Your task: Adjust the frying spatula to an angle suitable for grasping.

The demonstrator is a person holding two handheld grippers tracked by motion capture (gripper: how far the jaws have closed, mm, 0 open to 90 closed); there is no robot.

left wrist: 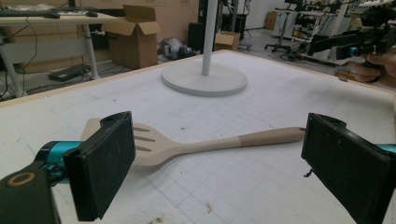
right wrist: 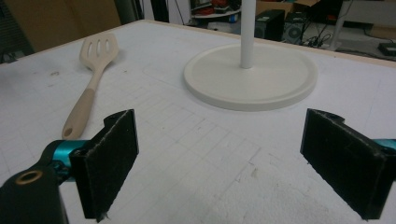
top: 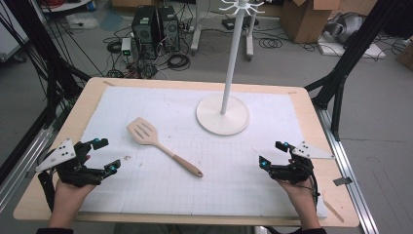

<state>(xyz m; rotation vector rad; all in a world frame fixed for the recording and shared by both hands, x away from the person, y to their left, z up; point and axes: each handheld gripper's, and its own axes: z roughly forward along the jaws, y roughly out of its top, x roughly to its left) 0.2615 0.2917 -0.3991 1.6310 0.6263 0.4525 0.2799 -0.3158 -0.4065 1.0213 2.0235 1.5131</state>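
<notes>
A beige slotted spatula point(top: 158, 145) lies flat on the white mat point(top: 146, 102), its blade toward the far left and its handle toward the near middle. A white stand point(top: 223, 114) with a round base and a tall pole rises at the mat's far middle. My left gripper point(top: 108, 155) rests open near the table's left edge, nothing between its jaws; ahead of it lies the spatula point(left wrist: 196, 144). My right gripper point(top: 273, 154) sits open near the right edge, with the stand's base point(right wrist: 251, 74) ahead and the spatula point(right wrist: 91, 74) off to its left.
The wooden table point(top: 78, 109) carries the mat. Hooks point(top: 241, 6) crown the stand's pole. Black frame posts point(top: 341, 73) stand at both sides. Beyond the table, computers point(top: 155, 27), cables and cardboard boxes point(top: 304, 17) sit on the floor.
</notes>
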